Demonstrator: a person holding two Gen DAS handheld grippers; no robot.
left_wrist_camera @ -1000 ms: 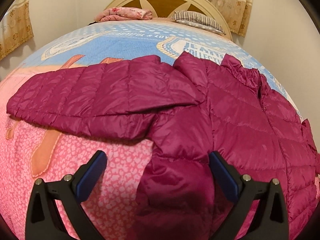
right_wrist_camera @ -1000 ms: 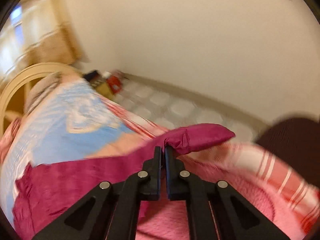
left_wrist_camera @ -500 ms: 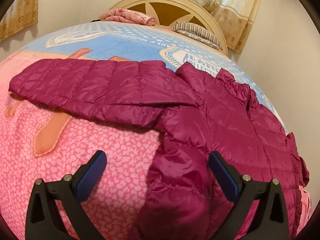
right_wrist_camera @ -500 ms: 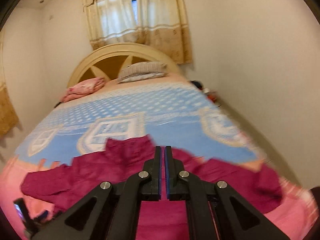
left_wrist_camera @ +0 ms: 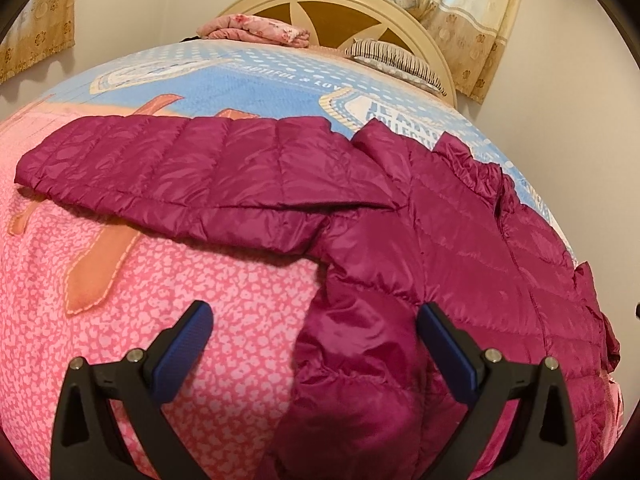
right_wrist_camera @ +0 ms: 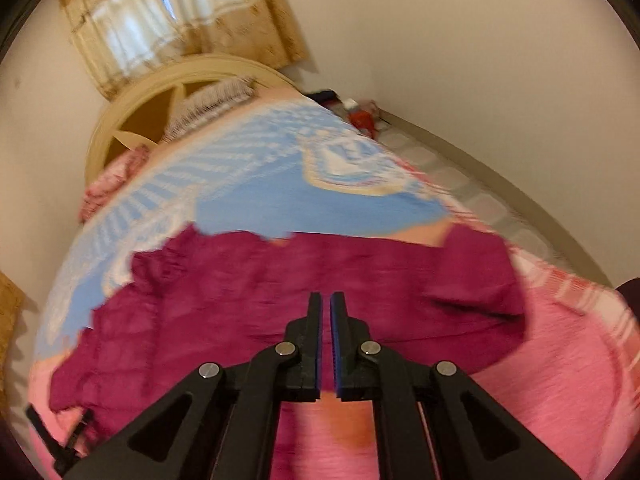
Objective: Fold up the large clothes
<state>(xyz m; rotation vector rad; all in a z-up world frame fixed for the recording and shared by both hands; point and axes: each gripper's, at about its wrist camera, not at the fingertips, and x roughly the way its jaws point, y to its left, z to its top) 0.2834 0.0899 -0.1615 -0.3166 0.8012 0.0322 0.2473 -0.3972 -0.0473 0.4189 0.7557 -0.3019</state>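
Note:
A magenta quilted jacket (left_wrist_camera: 420, 232) lies spread on the bed's pink and blue blanket (left_wrist_camera: 200, 292). One sleeve (left_wrist_camera: 180, 176) stretches out flat to the left. My left gripper (left_wrist_camera: 316, 332) hangs open above the jacket's near side edge, one blue pad (left_wrist_camera: 188, 340) over bare blanket, the other over the jacket. In the blurred right wrist view the jacket (right_wrist_camera: 260, 292) fills the middle, its other sleeve (right_wrist_camera: 476, 276) reaching toward the bed's right edge. My right gripper (right_wrist_camera: 326, 300) hovers over the jacket's body, shut, with nothing between its pads.
A cream headboard (left_wrist_camera: 360, 4) stands at the far end, with a striped pillow (left_wrist_camera: 392, 56) and a folded pink cloth (left_wrist_camera: 256, 30) before it. Curtains (right_wrist_camera: 168, 28) hang behind. Right of the bed lies tiled floor (right_wrist_camera: 480, 204) with small items (right_wrist_camera: 360, 116) by the wall.
The right view has swung from the sleeve cuff at the bed's right edge to over the jacket's body; that sleeve now lies flat. The left view shifted only slightly.

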